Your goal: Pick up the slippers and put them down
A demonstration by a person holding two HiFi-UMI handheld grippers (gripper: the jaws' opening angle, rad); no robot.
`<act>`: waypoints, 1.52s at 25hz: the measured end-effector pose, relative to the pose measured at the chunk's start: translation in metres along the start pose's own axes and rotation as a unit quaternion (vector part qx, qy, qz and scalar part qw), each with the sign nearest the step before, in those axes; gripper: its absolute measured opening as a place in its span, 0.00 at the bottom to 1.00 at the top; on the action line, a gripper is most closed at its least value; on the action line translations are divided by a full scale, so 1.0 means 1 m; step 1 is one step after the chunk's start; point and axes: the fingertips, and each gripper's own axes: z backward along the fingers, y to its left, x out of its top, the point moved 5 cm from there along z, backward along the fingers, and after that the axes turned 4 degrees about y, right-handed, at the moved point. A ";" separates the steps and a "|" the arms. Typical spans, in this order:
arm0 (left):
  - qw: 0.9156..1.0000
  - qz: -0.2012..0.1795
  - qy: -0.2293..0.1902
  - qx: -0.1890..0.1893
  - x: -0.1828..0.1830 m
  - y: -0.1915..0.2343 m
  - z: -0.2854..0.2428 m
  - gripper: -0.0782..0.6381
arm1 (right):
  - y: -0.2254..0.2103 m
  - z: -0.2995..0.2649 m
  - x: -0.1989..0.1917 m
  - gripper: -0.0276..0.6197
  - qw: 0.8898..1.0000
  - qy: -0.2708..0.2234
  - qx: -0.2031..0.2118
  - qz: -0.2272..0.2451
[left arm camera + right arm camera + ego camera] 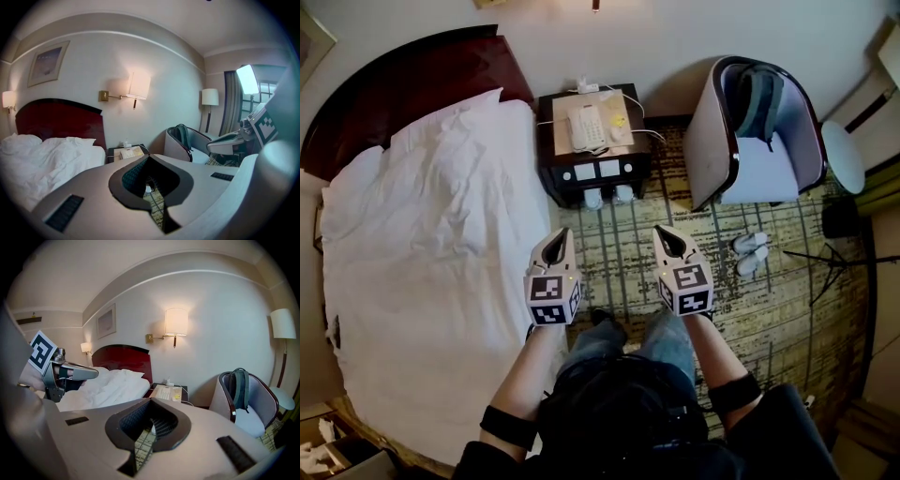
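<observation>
Both tools are held out level with each other over the patterned carpet [787,314]. The left hand-held gripper [565,233] has its jaws pressed together with nothing between them; only carpet shows through the hollow behind the tips. The right hand-held gripper [662,232] is just as tightly closed and just as empty.

A pair of white slippers [751,252] lies side by side on the carpet, off to the right of the right hand-held gripper and well apart from it, near the front of the armchair [709,141]. A dark backpack [757,101] leans in that chair's seat.

Straight ahead of both tools, between their lines, stands a dark nightstand [551,159] with a telephone [587,127] on top. Two small white objects [608,196] sit at its base; what they are cannot be told. The bed [422,244] with rumpled white covers lies just to the left of the left hand-held gripper.
</observation>
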 end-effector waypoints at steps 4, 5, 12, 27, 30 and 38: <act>1.000 0.013 0.002 0.021 -0.002 0.010 -0.014 0.11 | -0.003 -0.018 0.010 0.05 1.000 0.003 0.014 0.014; 1.000 0.018 0.001 0.026 -0.003 0.010 -0.018 0.11 | -0.006 -0.022 0.011 0.05 1.000 0.006 0.018 0.018; 0.999 0.031 0.019 0.037 -0.018 0.010 -0.049 0.11 | -0.020 -0.060 -0.003 0.05 0.999 0.024 0.035 0.028; 0.997 0.035 0.023 0.057 -0.155 0.049 -0.205 0.11 | -0.066 -0.222 -0.150 0.05 0.999 0.042 0.027 0.001; 0.998 0.029 0.021 0.056 -0.195 0.052 -0.245 0.11 | -0.077 -0.263 -0.185 0.05 0.999 0.032 0.019 -0.001; 0.999 0.024 0.005 0.046 -0.292 0.054 -0.348 0.11 | -0.104 -0.363 -0.286 0.08 1.000 0.027 0.007 -0.011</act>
